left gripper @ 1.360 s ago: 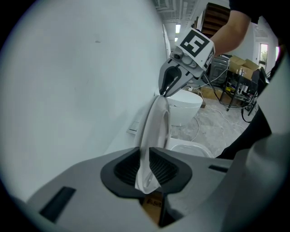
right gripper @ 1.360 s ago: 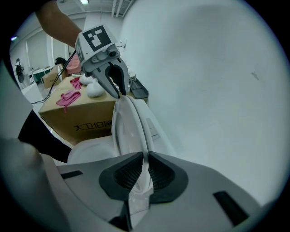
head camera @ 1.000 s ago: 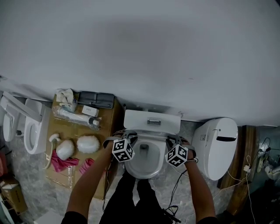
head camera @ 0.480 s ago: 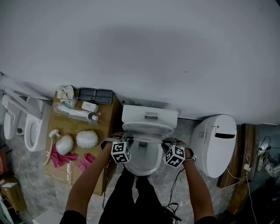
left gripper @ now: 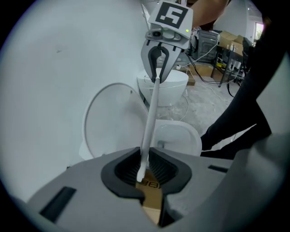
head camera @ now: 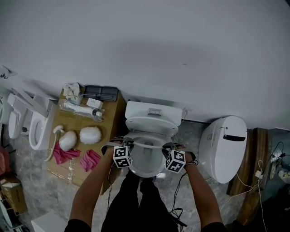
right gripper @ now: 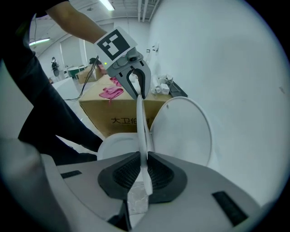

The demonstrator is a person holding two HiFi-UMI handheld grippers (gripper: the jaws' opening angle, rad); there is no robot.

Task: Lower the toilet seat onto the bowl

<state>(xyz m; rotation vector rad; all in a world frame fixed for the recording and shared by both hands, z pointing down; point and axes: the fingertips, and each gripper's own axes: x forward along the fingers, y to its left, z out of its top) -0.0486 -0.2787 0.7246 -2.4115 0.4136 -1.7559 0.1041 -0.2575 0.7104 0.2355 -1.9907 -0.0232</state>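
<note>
Toilet seat (left gripper: 151,118) hangs tilted above the bowl (head camera: 144,172), its rim pinched by the right tongs (right gripper: 144,168) and the left tongs (left gripper: 144,169), whose jaws have just eased slightly wider.

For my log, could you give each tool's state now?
Left tool: closed on toilet seat, jaws just opened slightly.
Right tool: closed on toilet seat.

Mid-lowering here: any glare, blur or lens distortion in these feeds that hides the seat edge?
Head view: soft, even light, no glare; the wide lens bows the wall, and the thin white toilet seat shows as a fine strip. Left gripper view: black corners, heavy fisheye, seat sharp. Right gripper view: same corners, bright ceiling lights upper left, seat readable.
</note>
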